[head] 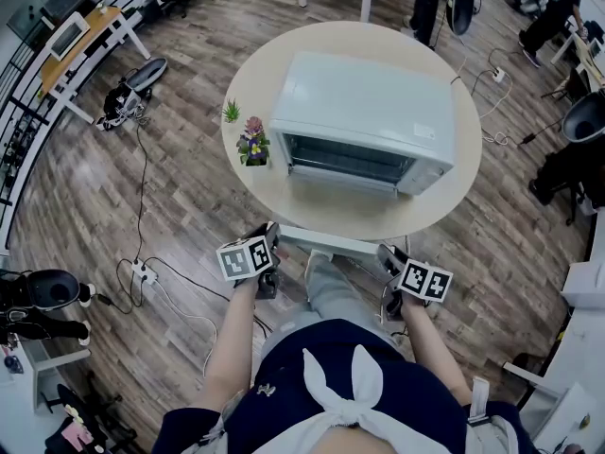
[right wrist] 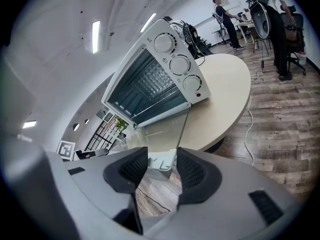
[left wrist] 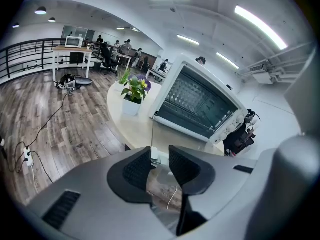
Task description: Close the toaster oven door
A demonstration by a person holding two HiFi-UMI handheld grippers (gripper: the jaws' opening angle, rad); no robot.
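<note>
A white toaster oven sits on the round table, its glass door folded down flat over the table's near edge. Both gripper views show the open cavity. My left gripper hangs at the left end of the door's white handle, and its jaws stand apart with that end just past the fingertips. At the right end of the handle is my right gripper, jaws likewise apart. Neither gripper's pads visibly press on anything.
A small potted flower and a tiny green plant stand on the table left of the oven. Cables and a power strip lie on the wood floor. Desks, chairs and people are farther off.
</note>
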